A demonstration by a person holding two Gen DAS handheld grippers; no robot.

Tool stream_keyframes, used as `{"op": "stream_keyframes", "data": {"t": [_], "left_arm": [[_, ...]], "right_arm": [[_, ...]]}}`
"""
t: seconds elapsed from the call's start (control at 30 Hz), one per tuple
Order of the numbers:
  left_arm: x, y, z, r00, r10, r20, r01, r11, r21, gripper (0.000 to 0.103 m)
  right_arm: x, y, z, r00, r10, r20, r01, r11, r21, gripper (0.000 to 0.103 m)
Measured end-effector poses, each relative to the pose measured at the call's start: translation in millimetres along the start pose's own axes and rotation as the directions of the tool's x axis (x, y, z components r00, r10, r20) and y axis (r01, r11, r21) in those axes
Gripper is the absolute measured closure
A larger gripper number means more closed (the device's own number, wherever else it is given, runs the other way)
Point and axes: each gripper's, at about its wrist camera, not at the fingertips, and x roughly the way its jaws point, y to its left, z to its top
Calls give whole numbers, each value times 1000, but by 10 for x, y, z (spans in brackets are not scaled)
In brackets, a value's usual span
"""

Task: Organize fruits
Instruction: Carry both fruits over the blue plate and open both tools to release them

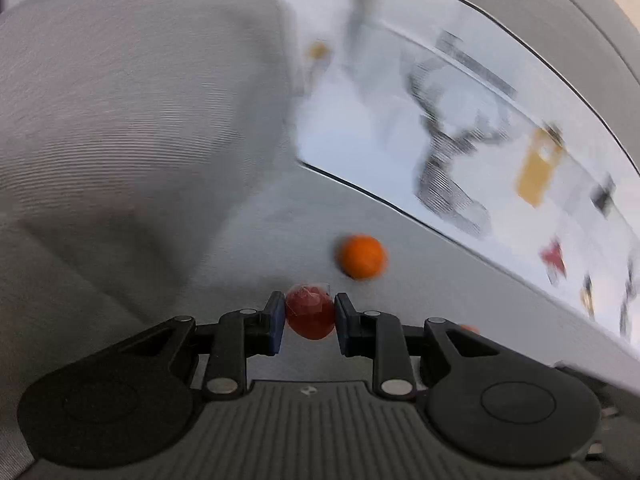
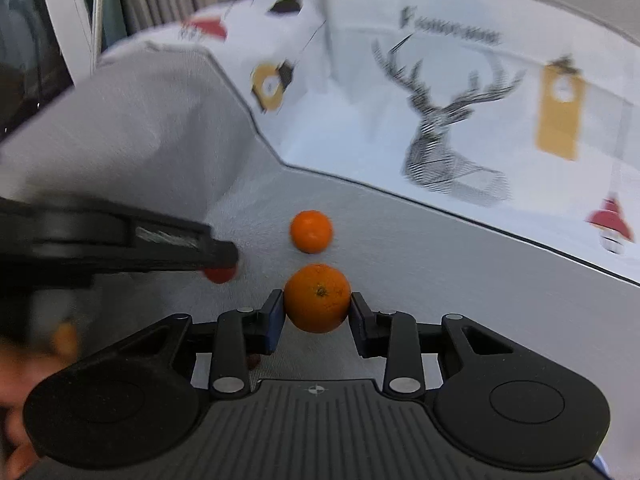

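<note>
The left gripper (image 1: 310, 316) squeezes a small red fruit (image 1: 309, 314) between its two pads, low in the middle of the left wrist picture. Just above and to the right, a small orange (image 1: 362, 257) lies on the grey cloth (image 1: 240, 240).

The right gripper (image 2: 317, 312) clamps a big orange (image 2: 317, 298) between its pads, in the lower middle of the right wrist picture. The small orange (image 2: 311, 231) sits just above it, not touching. At the left, the left gripper (image 2: 218, 258) reaches in with the red fruit (image 2: 219, 274). At the upper right is a white cloth with a deer drawing (image 2: 444, 128).
</note>
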Motion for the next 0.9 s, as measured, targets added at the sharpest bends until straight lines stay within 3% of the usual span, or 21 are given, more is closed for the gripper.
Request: {"op": "stream_keyframes", "data": {"t": [0.13,0.27,0.4,0.47,0.53,0.6,0.9], "left_arm": [[-124,-328,-231,999,-28,-39,34,984,172,74],[-396,-511,-442,995,-69,-72,84,970,227,74],[-739,-587,-633,990,-135,-43,142,950,279,74],[-857,-609,-726,979,-205,-5,196,931,309,74],[-1038,-619,-767,957,-286,47,253,903,347,74],[-1104,-610,-787,944,-323,62,282,892,352,74],[-1068,-721,-876,956,-289,46,256,902,349,74]], "right_arm": [[-603,-230,-297,999,-3,53,-1,997,80,67],[-1040,-350,-737,996,-21,85,10,991,130,67],[-1285,-442,-1078,994,-38,98,14,974,228,67],[-1396,-487,-1159,991,-32,130,-6,961,278,67],[-1461,-482,-1198,986,-46,158,3,965,260,67],[-1506,-503,-1237,984,-70,165,29,972,234,67],[-1762,-859,-1326,970,-127,209,60,952,300,67]]}}
